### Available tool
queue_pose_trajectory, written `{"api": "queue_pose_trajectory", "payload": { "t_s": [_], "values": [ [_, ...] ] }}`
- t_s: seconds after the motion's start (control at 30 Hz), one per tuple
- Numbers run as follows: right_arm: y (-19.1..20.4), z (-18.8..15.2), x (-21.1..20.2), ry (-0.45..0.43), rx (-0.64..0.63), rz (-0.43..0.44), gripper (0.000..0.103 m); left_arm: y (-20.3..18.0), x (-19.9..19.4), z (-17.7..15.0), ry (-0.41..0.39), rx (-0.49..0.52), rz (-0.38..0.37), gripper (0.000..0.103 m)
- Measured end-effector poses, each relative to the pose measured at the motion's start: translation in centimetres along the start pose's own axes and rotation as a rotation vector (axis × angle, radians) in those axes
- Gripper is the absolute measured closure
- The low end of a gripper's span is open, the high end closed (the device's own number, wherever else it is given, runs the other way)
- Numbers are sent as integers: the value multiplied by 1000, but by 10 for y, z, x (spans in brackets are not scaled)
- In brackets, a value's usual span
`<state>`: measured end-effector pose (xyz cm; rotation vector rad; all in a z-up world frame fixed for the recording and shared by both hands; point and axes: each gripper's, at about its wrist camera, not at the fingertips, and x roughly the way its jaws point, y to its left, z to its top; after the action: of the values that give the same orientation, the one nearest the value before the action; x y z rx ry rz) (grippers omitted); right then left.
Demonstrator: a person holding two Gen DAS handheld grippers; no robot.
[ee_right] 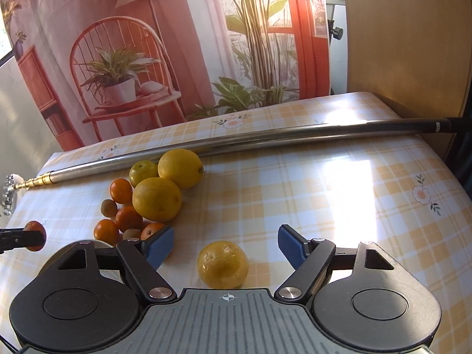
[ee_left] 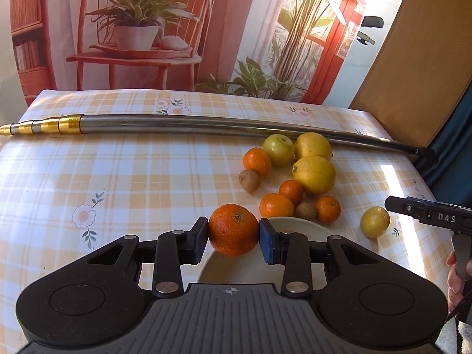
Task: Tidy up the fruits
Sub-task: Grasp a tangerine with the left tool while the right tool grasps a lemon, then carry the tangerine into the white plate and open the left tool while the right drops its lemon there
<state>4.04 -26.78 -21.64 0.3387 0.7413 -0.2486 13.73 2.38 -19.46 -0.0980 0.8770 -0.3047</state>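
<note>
Left gripper jaws clamped on orange above plate, plain only in left view. Right gripper jaws apart around lone yellow fruit. Pile: four mandarins, two lemons, two kiwis.

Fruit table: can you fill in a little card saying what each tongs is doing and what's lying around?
left tongs: shut on big orange, over white plate
right tongs: open, around lone yellow fruit, not touching
fruit pile: lemons, mandarins, kiwis, on checked tablecloth
metal pole: behind the pile
</note>
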Motion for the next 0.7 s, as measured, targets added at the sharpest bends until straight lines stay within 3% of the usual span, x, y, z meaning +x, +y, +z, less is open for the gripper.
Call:
{"api": "queue_pose_trajectory", "payload": {
  "t_s": [0.2, 0.7],
  "values": [
    [1, -6, 15, 47, -15, 13, 47, 1, -7, -19, 4, 3, 6, 64],
    [6, -8, 32, 153, -9, 11, 61, -6, -3, -40, 50, 54, 24, 64]
  ]
}}
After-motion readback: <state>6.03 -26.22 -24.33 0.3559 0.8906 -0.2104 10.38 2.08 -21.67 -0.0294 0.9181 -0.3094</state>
